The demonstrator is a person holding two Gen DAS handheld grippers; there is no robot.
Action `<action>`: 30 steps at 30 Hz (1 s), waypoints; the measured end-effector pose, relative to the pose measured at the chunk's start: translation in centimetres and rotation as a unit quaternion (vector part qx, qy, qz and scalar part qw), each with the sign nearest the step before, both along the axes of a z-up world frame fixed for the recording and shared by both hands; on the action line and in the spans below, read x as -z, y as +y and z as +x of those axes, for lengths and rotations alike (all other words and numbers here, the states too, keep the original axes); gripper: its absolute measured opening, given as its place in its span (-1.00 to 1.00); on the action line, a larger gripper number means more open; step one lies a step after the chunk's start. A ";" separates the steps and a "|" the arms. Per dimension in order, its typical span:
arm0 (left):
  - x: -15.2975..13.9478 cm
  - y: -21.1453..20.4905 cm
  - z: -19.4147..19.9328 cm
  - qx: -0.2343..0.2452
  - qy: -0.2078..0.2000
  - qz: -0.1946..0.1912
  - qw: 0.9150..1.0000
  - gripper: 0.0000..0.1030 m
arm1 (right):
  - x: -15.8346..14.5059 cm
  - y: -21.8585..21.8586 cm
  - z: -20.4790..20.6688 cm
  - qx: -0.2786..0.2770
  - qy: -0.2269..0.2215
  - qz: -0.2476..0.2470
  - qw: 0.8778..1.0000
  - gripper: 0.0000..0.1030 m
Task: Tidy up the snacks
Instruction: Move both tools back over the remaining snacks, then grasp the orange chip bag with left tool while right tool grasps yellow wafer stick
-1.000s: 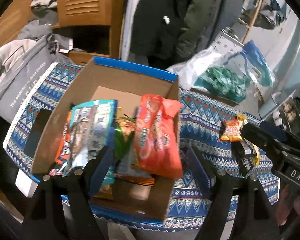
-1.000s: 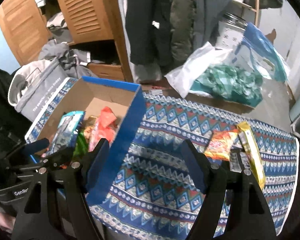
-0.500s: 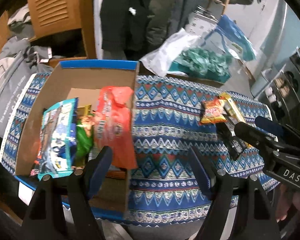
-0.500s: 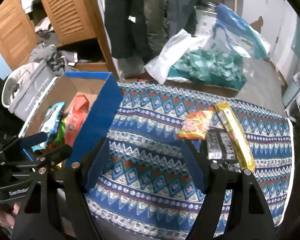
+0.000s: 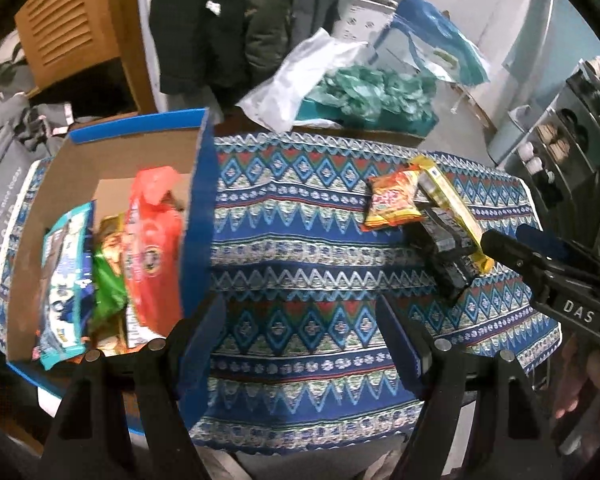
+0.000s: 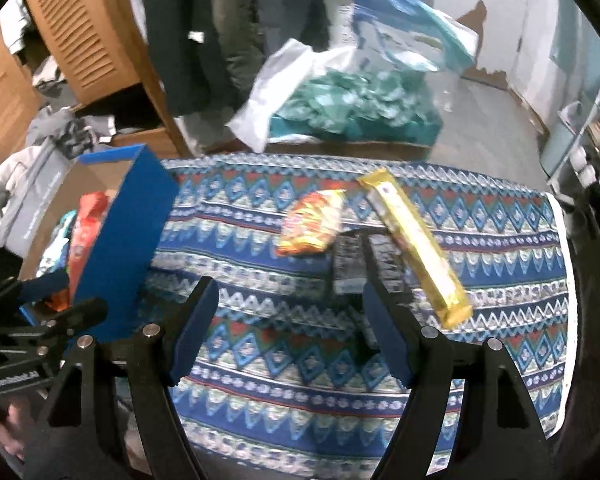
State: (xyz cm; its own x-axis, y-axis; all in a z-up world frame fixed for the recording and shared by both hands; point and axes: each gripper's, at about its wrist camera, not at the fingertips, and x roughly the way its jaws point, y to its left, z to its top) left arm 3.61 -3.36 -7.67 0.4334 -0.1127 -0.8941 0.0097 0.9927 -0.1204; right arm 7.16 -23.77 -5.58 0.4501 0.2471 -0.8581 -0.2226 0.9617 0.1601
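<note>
**Loose snacks ahead, box wall at my left**

My right hand-held gripper and left hand-held gripper both gape wide, empty. Just ahead of the right one lie dark packets, partly hidden behind its finger; I may pinch two together. Beyond them sit the orange bag and yellow bar. The box wall beside my left finger could snag. Labels are blurred.
</note>
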 end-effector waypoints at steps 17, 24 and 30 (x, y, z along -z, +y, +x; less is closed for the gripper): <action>2.4 -4.8 6.7 0.033 0.048 -0.012 0.998 0.56 | 2.0 -6.9 5.6 -0.009 0.056 -0.038 0.998 0.46; 3.9 -6.3 11.1 0.037 0.061 -0.026 0.997 0.59 | 4.5 -7.7 9.6 -0.045 0.082 -0.058 0.994 0.46; 6.0 -8.0 14.4 0.045 0.073 -0.030 0.996 0.59 | 7.5 -7.9 11.9 -0.056 0.097 -0.055 0.992 0.46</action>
